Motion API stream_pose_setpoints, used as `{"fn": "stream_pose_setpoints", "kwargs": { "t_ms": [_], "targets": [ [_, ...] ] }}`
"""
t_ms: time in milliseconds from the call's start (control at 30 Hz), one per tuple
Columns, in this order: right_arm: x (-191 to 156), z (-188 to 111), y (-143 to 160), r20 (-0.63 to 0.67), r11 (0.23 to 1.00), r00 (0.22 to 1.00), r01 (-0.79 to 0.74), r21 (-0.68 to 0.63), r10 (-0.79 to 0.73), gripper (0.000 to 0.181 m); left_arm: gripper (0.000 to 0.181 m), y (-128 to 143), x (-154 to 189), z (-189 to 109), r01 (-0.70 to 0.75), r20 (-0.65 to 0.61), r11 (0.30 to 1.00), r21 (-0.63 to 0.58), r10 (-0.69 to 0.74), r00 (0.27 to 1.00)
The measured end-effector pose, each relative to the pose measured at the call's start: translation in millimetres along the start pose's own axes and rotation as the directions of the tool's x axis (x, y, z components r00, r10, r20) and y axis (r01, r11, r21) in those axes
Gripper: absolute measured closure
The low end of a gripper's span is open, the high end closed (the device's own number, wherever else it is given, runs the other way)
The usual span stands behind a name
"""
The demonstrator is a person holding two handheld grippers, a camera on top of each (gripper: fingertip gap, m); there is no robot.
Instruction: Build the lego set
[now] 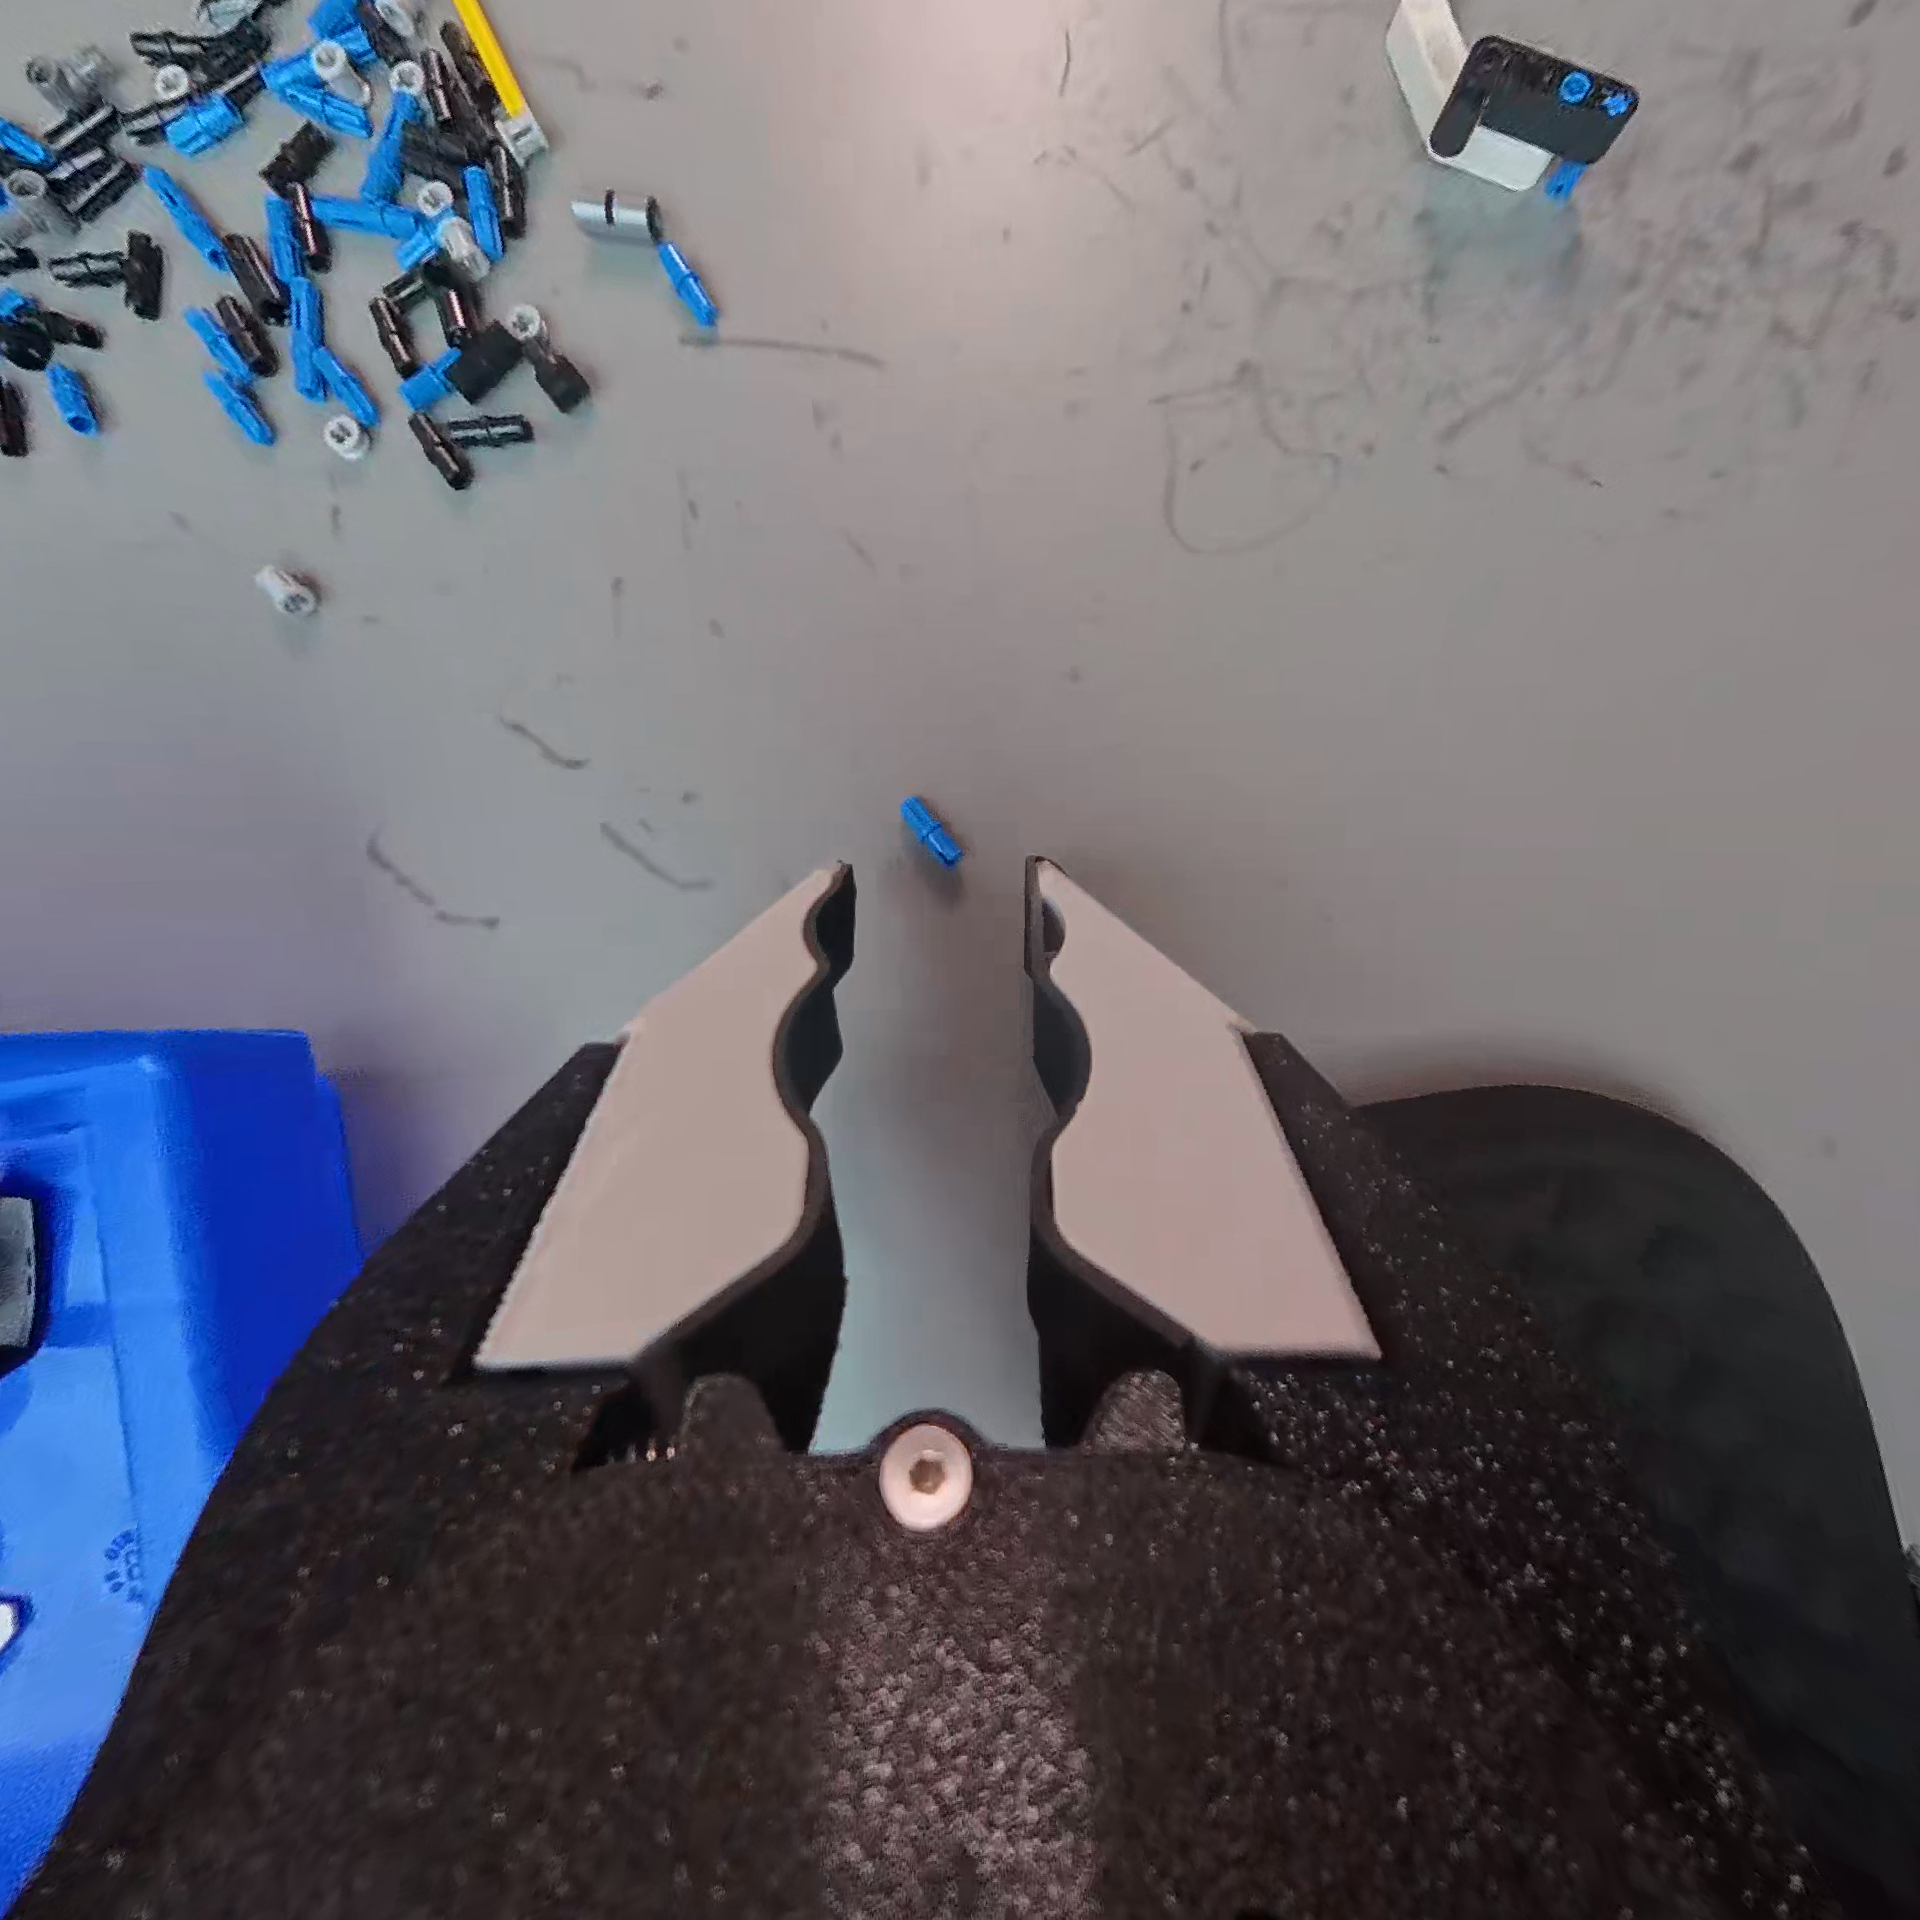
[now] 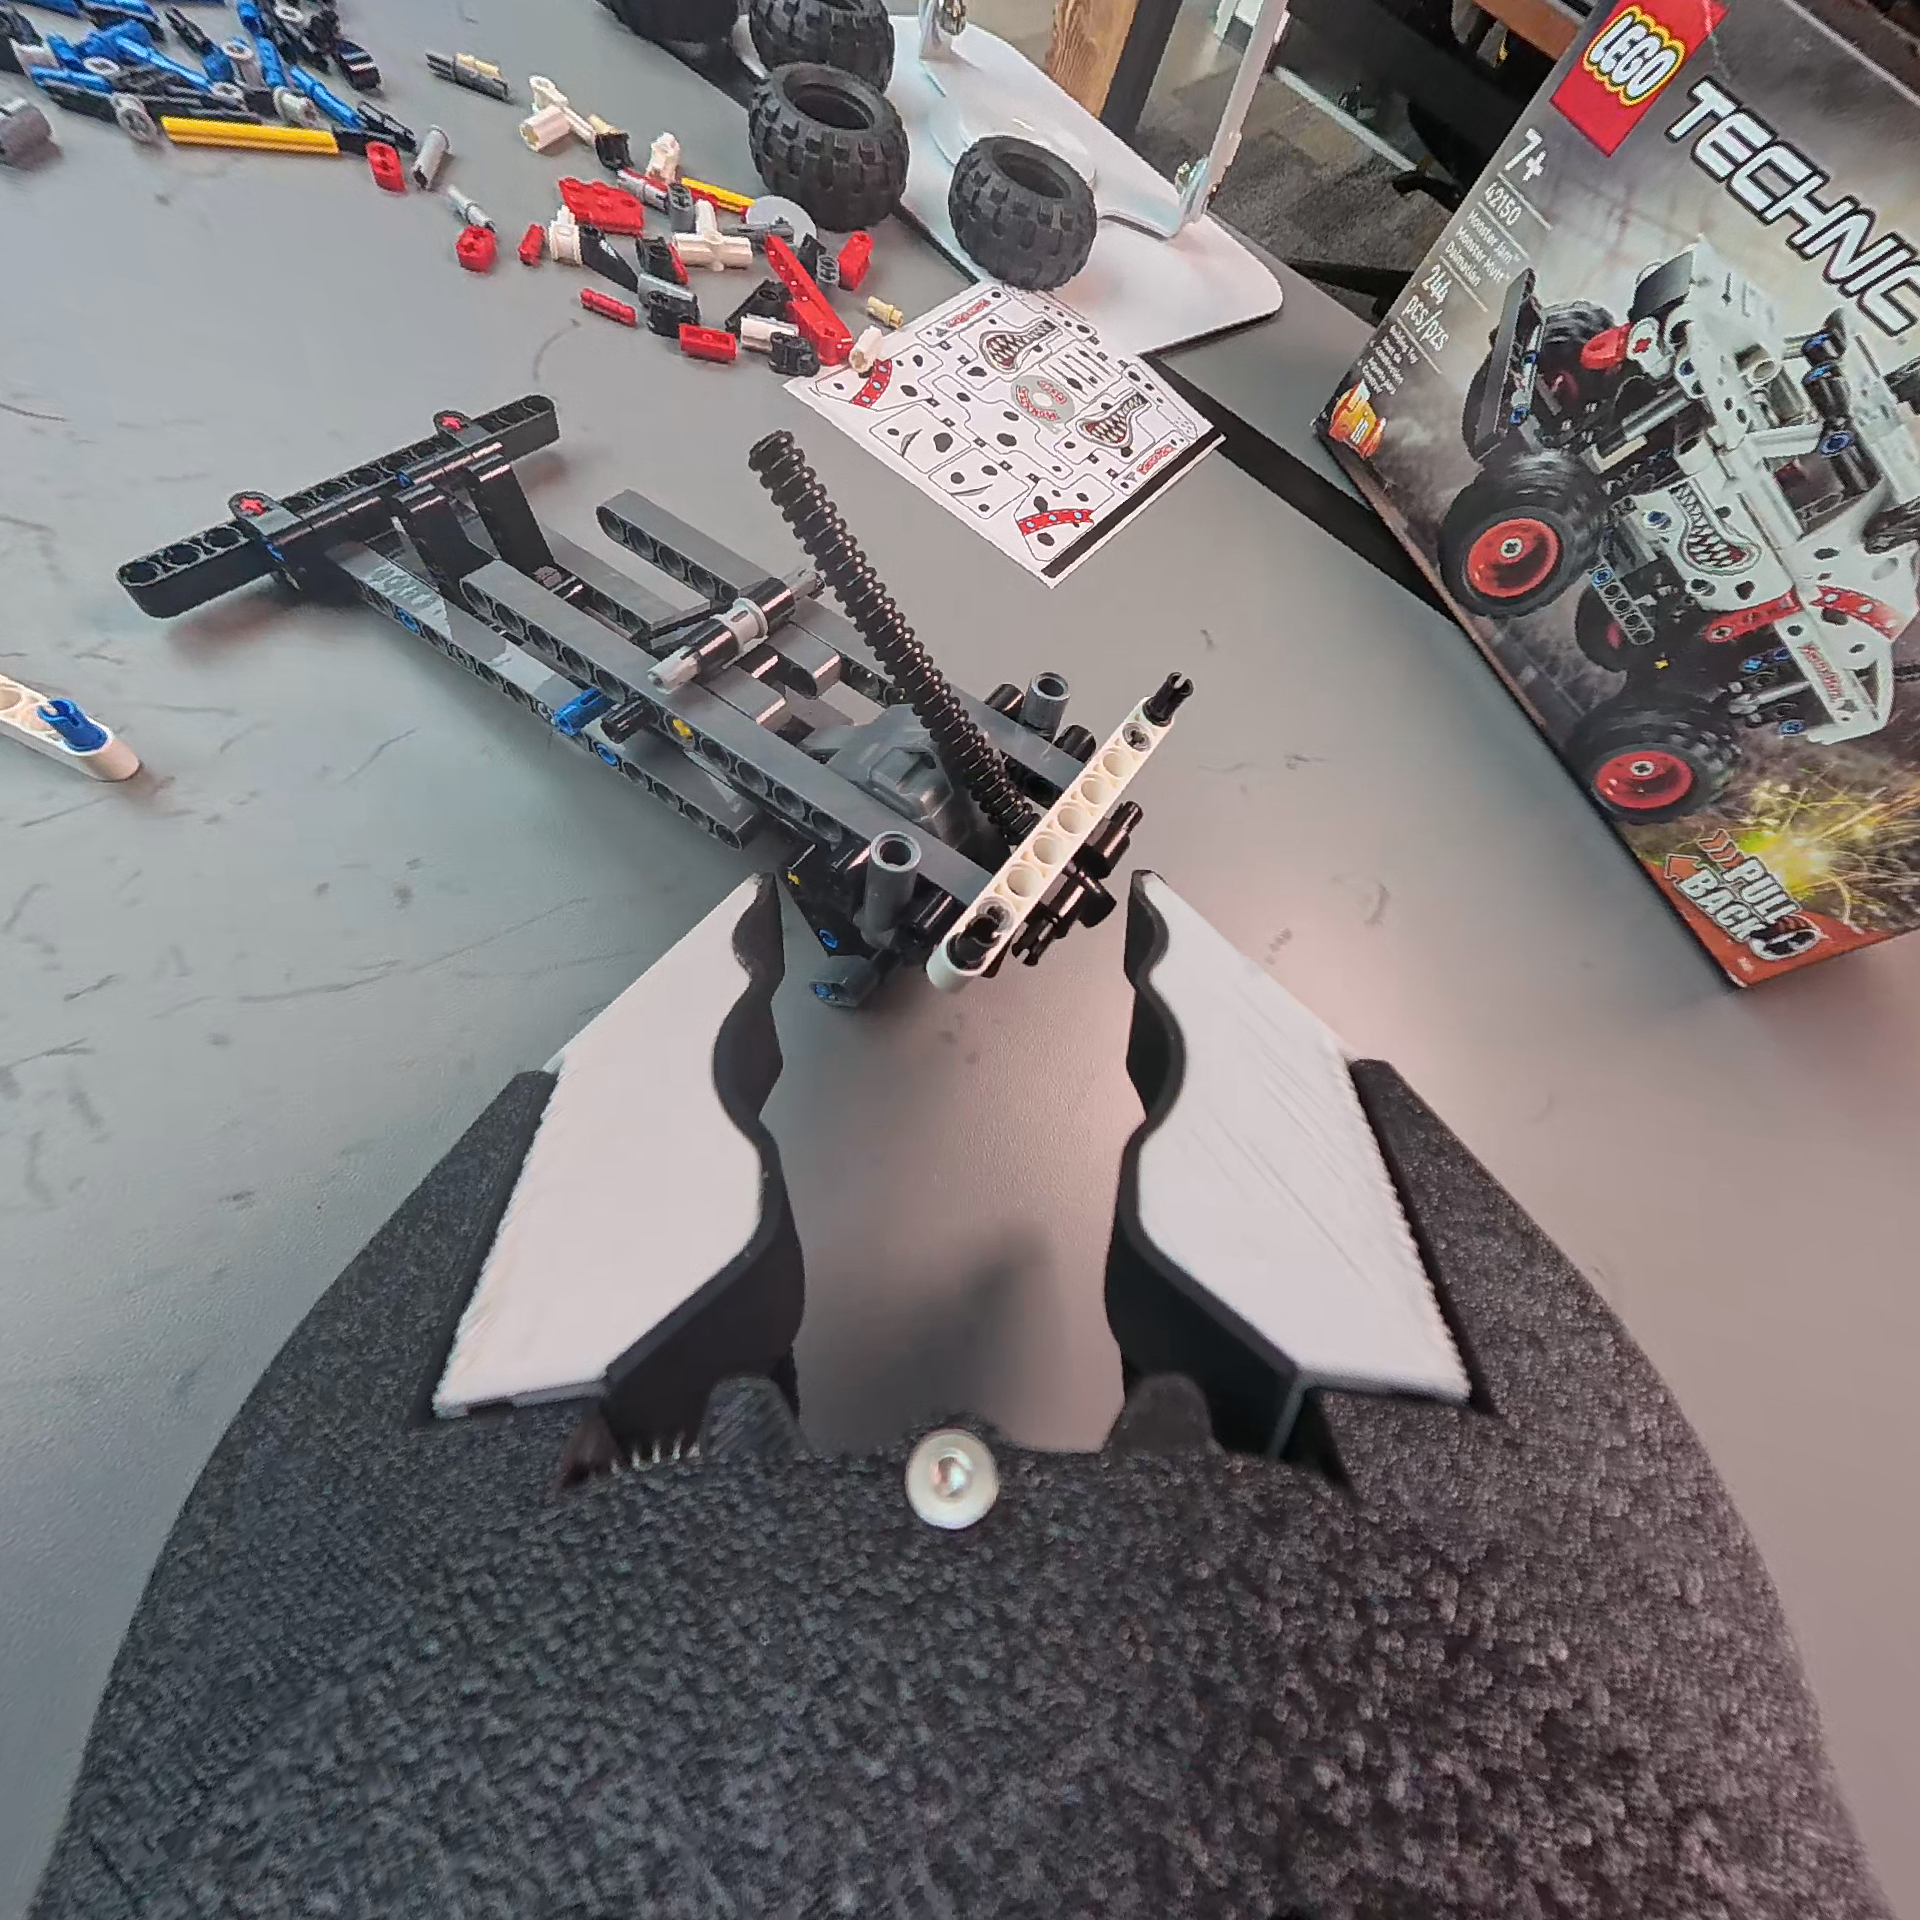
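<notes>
The left gripper [image 1: 940, 868] hangs over the grey desk [image 1: 1143, 623] with its jaws parted by a narrow gap and nothing between them; a single small blue pin [image 1: 932, 831] lies on the desk just beyond the tips, closer to the right finger. Far to the upper left is a scattered pile of blue, black and grey pins [image 1: 291, 229], with a yellow axle [image 1: 490, 62] at its edge. A small white and black sub-assembly [image 1: 1507, 104] with blue pins stands well apart in the upper right corner, and a blue bin [image 1: 177, 1195] is at the lower left edge. The right gripper [image 2: 951, 899] has its jaws wide apart and holds nothing. Just in front of its tips lies the partly built chassis [image 2: 582, 644] of dark grey and black beams, with a white beam [image 2: 1049, 847] leaning at the near end and a black ribbed hose [image 2: 883, 634] rising from it. Behind are loose red, white and black parts [image 2: 675, 260], three black tyres [image 2: 831, 145], a sticker sheet [image 2: 1008, 416], and the set box [image 2: 1662, 520] standing on the right.
</notes>
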State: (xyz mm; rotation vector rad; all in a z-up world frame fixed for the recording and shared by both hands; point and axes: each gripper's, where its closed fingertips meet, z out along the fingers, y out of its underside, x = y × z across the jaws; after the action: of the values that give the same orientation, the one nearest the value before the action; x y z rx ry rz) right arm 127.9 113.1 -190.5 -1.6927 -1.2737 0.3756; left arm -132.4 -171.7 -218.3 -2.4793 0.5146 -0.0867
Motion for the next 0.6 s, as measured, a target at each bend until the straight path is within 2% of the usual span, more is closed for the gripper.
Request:
{"fn": "stream_pose_setpoints", "kwargs": {
  "t_ms": [167, 267, 367, 433, 600],
  "targets": [
    [0, 0, 1, -0.006, 1.000, 1.000, 0.007, -0.006, -0.007, 0.116, 0.176, -8, 2, 14, -0.002, -0.015, 1.000, -0.003, 0.002, 1.000],
    [0, 0, 2, -0.007, 1.000, 1.000, 0.008, -0.008, -0.008, 0.117, 0.177, -22, -9, 20, -0.067, 0.051, 0.998, 0.005, 0.066, 0.996],
    [-1, 2, 3, -0.002, 1.000, 1.000, 0.004, -0.014, -0.004, 0.118, 0.178, -67, -19, 27, -0.045, 0.038, 0.990, 0.137, 0.040, 0.998],
    [0, 2, 3, -0.006, 1.000, 1.000, 0.010, -0.016, -0.010, 0.118, 0.178, -87, -37, 37, -0.054, 0.090, 0.988, 0.144, 0.041, 0.995],
    [0, 0, 4, -0.025, 0.999, 0.999, 0.037, -0.016, -0.037, 0.121, 0.177, -103, -72, 66, 0.006, 0.145, 0.993, 0.120, -0.023, 0.989]
  ]
}}
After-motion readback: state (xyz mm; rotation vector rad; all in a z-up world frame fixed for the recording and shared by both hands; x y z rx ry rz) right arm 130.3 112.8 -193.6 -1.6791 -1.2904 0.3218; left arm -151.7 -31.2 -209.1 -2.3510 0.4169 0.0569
